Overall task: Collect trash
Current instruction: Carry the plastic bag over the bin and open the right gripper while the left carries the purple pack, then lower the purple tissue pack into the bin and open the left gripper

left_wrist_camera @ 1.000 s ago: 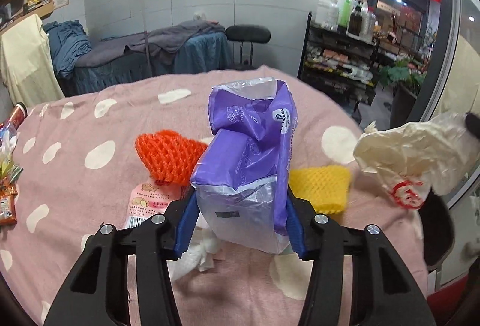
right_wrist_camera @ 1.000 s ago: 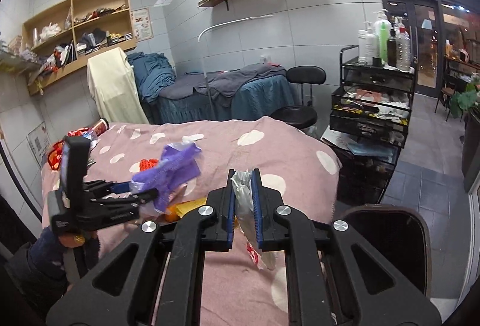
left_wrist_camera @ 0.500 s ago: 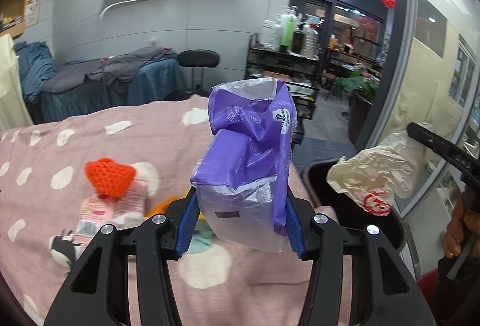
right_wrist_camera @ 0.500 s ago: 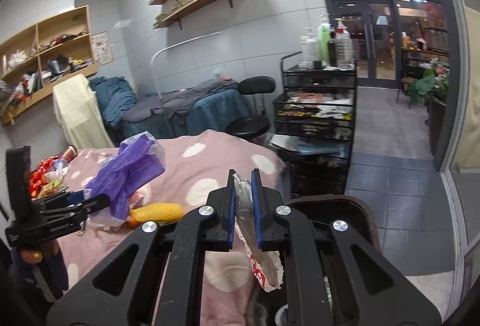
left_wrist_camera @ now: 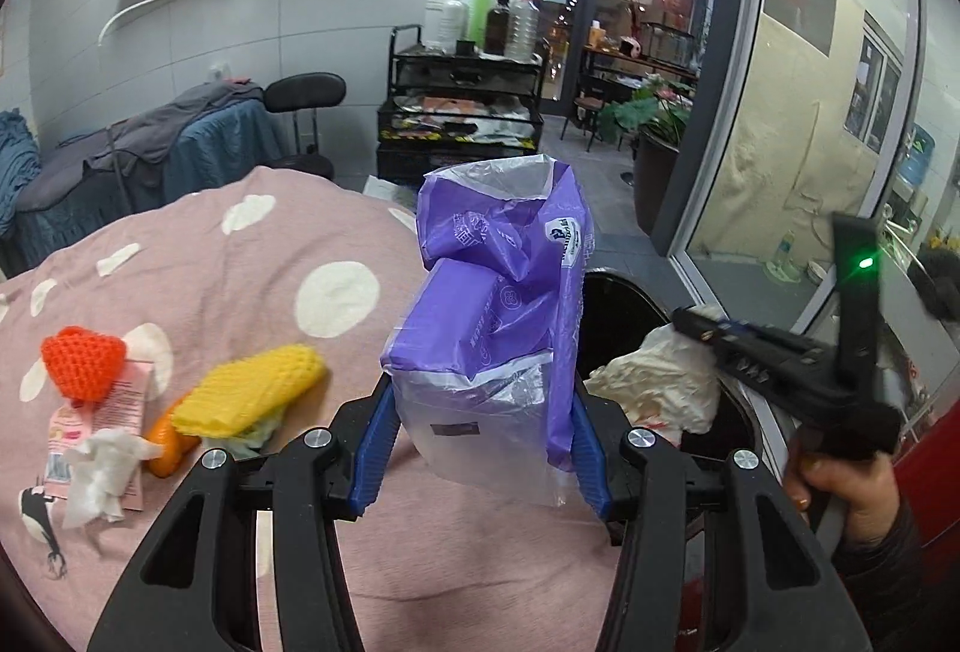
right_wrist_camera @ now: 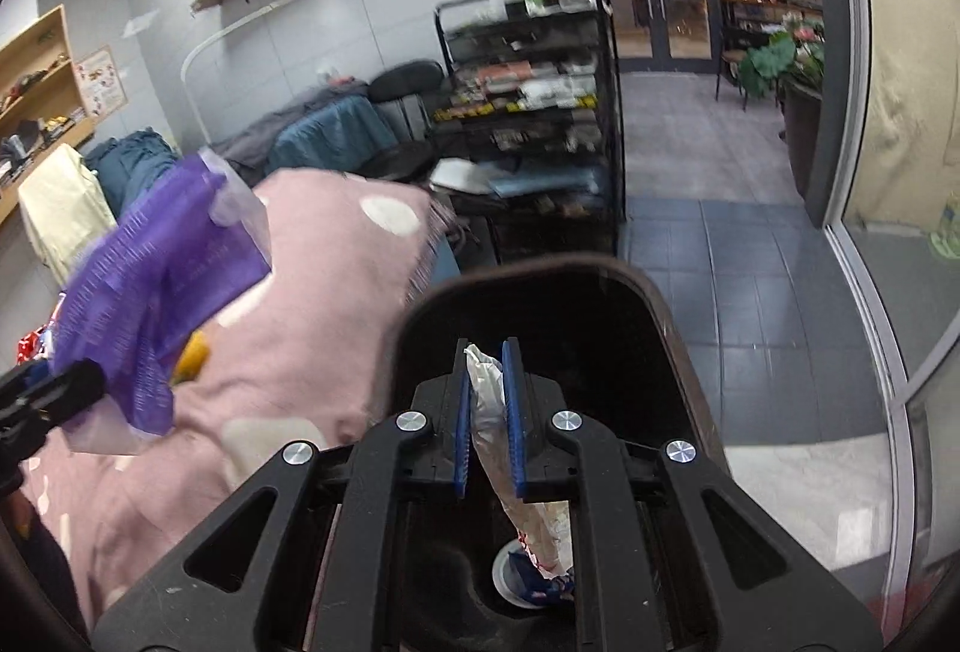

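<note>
Right tongs (right_wrist_camera: pixel 487 412), jaws opening around the white bag (right_wrist_camera: pixel 489 400), hang over the bin (right_wrist_camera: pixel 654 316); release it fully inside. Left tongs (left_wrist_camera: pixel 480 448) grip the purple pack (left_wrist_camera: pixel 486 328) beside the bin, next to drop.

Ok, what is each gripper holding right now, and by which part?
Left gripper clamps the purple plastic package by its lower clear end. Right gripper, jaws opening, has the crumpled white plastic bag by its upper end, over the black bin.

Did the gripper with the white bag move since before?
Yes. The right gripper, with the white bag between its opening jaws, came off the pink blanket and now hangs over the black bin.
</note>
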### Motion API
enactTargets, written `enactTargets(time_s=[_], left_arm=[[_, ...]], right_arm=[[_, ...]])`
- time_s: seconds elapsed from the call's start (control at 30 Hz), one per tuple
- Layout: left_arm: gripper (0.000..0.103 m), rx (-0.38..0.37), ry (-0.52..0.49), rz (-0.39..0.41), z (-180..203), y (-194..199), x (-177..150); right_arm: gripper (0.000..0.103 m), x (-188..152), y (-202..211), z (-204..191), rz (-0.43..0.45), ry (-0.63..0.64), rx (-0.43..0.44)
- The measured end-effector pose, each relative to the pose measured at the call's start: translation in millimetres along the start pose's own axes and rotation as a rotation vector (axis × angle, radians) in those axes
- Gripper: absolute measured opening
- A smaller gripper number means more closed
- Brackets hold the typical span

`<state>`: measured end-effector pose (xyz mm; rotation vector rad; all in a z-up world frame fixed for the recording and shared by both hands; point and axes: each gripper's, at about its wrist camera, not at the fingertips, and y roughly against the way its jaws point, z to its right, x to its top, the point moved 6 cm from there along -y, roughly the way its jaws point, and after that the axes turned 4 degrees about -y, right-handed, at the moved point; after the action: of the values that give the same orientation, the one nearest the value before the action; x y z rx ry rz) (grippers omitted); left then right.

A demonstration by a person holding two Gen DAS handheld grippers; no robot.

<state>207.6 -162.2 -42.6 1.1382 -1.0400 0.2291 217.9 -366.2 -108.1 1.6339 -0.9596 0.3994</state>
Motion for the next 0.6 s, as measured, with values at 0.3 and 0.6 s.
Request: enactTargets(time_s=[0.3, 0.6], left_arm=[[0.051, -0.028, -0.048, -0.06, 27, -24, -7], [0.051, -0.064, -0.084, -0.15, 62, -62, -6]], right_arm=[[0.079, -30, -28, 34, -0.052, -0.127, -0.041], [0.085, -28, 1, 76, 0.04, -0.233, -0.136]])
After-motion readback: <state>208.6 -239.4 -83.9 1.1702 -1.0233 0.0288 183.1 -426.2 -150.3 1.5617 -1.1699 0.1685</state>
